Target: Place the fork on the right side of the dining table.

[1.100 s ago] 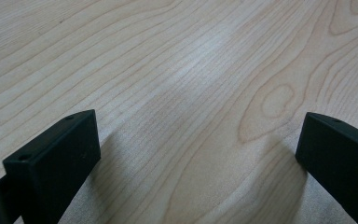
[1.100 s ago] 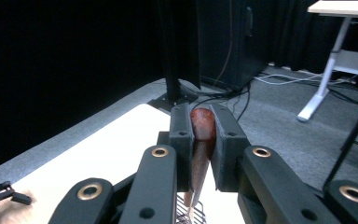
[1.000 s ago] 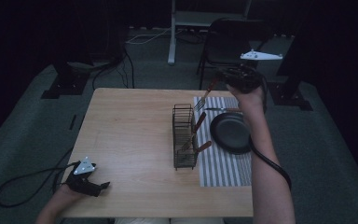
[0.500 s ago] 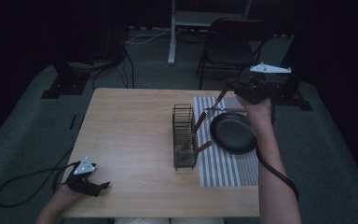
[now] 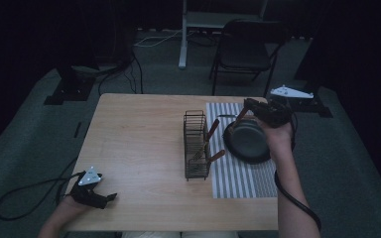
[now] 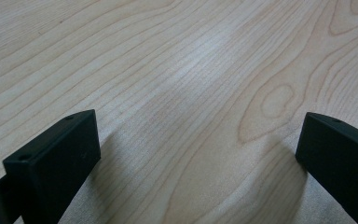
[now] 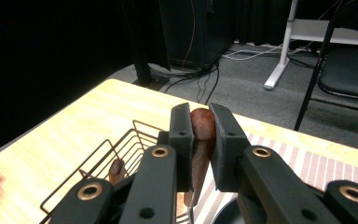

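Gripping wooden handle [image 7: 200,140], right gripper [image 5: 250,108] now lower, near rack [image 5: 196,145]; left gripper [image 5: 99,196] open, unmoved.

Dim room, dark walls or curtains all round. Grey carpet floor [image 5: 39,124]. Light wood worktop [image 5: 139,144] in the middle. Black folding chair [image 5: 245,47] behind it, beside a white stand leg [image 5: 182,37]. Cables [image 5: 151,39] trail across the floor; dark stand bases [image 5: 67,89] at both sides.
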`<move>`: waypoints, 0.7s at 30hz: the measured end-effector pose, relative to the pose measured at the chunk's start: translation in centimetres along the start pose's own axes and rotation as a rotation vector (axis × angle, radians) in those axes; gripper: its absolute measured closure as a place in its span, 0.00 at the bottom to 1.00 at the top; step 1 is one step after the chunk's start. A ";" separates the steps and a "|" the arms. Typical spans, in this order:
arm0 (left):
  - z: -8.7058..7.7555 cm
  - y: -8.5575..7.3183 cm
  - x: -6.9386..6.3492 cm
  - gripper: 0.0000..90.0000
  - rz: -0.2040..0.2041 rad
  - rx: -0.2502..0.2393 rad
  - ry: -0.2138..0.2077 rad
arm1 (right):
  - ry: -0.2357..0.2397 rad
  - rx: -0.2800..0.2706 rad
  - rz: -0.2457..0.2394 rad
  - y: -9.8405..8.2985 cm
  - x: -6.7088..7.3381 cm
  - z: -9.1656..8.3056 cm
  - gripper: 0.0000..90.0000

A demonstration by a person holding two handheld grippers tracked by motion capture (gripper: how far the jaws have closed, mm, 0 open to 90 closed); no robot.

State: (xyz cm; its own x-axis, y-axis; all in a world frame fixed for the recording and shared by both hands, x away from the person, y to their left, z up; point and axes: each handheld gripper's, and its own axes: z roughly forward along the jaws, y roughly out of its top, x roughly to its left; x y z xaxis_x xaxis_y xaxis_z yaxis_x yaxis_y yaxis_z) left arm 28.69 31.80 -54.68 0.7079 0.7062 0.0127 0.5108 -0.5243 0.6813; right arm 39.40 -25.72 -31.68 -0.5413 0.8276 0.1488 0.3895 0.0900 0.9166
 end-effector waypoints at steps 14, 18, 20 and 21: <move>0.0 0.0 0.0 0.00 0.001 0.000 0.001 | -0.047 -0.003 0.025 -4.2 1.6 -1.5 0.90; 0.0 0.0 0.0 0.00 0.001 0.000 0.000 | -0.051 -0.021 0.061 -5.4 1.7 -2.1 0.90; 0.0 0.0 0.0 0.00 0.001 0.000 0.001 | -0.067 -0.020 0.058 -6.0 1.9 -2.3 0.90; 0.0 0.0 0.0 0.00 0.001 0.000 0.000 | -0.077 -0.021 0.058 -6.3 2.1 -2.5 0.90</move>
State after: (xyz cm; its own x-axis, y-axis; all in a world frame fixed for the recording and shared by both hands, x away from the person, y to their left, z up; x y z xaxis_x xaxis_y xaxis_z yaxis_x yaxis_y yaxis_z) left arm 28.70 31.81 -54.67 0.7083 0.7058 0.0137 0.5101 -0.5252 0.6812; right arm 33.96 -25.94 -36.22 -0.4589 0.8713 0.1739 0.4026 0.0295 0.9149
